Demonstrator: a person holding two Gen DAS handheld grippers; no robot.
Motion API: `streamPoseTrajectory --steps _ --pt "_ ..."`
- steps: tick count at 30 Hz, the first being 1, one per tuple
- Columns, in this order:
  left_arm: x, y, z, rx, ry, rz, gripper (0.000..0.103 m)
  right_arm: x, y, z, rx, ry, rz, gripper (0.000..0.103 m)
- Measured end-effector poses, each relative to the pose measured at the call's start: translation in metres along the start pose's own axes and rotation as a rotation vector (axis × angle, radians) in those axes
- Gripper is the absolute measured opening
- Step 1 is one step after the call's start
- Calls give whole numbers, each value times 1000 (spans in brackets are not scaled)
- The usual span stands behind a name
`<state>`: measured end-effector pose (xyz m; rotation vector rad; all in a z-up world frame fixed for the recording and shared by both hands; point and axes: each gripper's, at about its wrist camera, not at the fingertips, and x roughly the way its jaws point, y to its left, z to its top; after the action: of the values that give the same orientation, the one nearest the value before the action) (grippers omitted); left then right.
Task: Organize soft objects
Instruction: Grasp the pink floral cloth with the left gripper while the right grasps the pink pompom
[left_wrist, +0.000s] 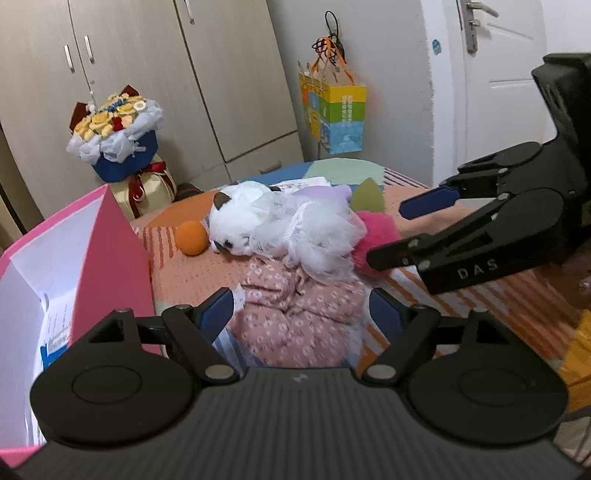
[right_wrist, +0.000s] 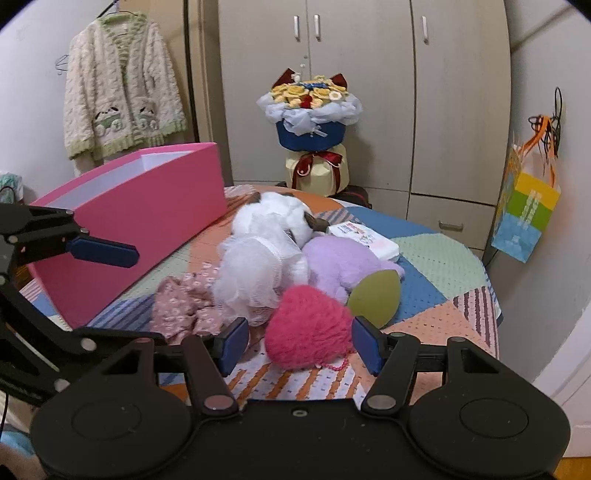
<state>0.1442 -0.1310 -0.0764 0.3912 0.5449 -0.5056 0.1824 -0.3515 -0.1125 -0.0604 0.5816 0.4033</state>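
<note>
Both sets of jaws stand wide and grasp nothing: the left gripper straddles the floral pink cloth beside the pink box, while the right gripper brackets the magenta fuzzy heart at the near edge of the pile on the patchwork cover. To do this well, I would sink each pair of pads low around its own piece and close gently, since the white mesh puff overlaps the cloth and could drag along. The white plush and lilac plush are half buried, the box's inside is mostly hidden, and the orange ball shows only in the left wrist view.
</note>
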Motion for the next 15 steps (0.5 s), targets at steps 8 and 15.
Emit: streamPoseTrajectory --steps 8,15 --pt "31 -6 -6 17 0 47 87 22 -6 0 -18 10 -3 72" --pt "49 -19 -10 45 29 71 91 33 -11 -2 21 23 20 72"
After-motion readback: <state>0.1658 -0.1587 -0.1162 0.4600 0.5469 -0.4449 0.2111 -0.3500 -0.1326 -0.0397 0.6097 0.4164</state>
